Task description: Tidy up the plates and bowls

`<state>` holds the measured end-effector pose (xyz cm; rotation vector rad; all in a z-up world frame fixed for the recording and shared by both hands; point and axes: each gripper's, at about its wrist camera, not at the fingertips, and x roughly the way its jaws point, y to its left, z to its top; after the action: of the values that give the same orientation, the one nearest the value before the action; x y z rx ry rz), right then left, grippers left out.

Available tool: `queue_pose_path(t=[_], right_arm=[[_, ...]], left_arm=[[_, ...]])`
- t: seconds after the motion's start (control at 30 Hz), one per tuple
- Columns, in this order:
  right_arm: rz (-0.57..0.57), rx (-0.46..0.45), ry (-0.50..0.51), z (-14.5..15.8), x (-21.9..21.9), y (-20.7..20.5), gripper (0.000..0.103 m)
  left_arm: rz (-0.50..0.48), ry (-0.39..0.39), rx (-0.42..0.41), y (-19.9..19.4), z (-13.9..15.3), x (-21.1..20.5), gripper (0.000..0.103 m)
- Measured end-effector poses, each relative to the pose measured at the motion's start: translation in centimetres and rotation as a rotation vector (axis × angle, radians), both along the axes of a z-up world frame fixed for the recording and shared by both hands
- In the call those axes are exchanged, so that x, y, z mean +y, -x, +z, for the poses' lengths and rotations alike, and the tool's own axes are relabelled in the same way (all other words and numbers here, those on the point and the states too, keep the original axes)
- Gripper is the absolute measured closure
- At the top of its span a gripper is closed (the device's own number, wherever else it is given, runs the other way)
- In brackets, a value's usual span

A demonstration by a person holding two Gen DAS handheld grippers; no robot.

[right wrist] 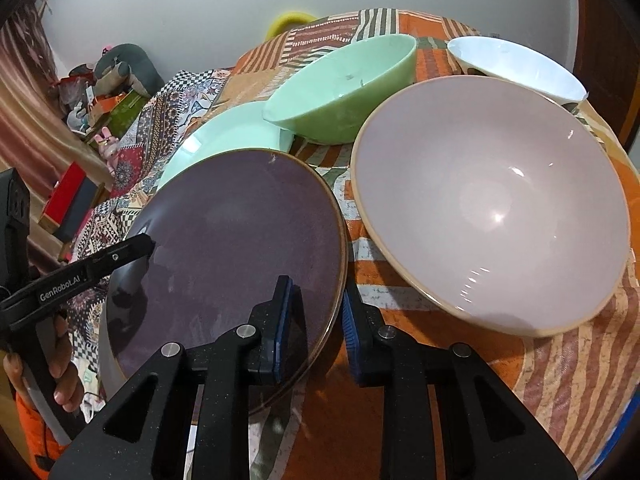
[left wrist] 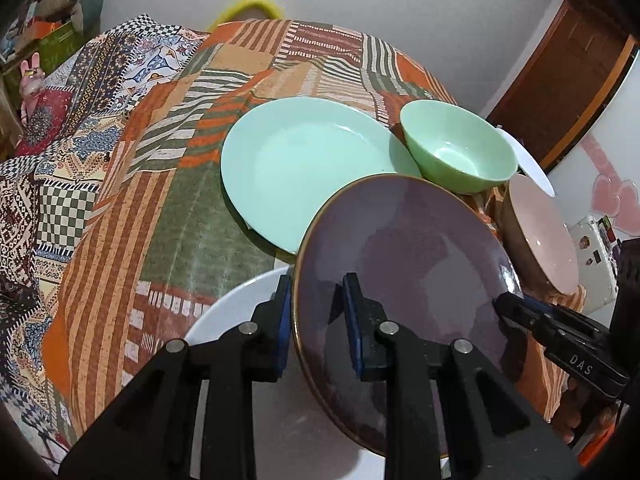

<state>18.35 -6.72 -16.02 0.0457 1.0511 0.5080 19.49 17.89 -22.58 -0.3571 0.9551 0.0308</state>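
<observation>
A round, glossy purple plate [left wrist: 404, 264] (thin brown rim) sits clamped between both grippers' fingers, left gripper [left wrist: 318, 312] and right gripper [right wrist: 316, 312] pinching opposite edges.

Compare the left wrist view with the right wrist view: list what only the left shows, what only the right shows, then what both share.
Only the left wrist view: a white plate under the purple plate, and a sticker-covered white box at the right edge.

Only the right wrist view: the white bowl's hollow and a red box beyond the table.

Both: the purple plate clamped at opposite rims by the left claw and right claw, the green plate, green bowl and pink bowl.
</observation>
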Motion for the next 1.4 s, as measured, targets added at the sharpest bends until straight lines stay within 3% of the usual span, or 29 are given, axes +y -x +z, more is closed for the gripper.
queue_pose_path(t=[0.87,1.4], right_arm=[[-0.022,-0.161,-0.057,6.1,-3.4,4.4,0.081],[-0.063,-0.187,-0.054,6.5,-7.3,7.5,0.081]], left_arm=[[-0.033,-0.032,-0.123,7.4,8.5,-6.0,0.079],[-0.102,-0.024,-0.096,9.9,9.0,-11.3,0.078]])
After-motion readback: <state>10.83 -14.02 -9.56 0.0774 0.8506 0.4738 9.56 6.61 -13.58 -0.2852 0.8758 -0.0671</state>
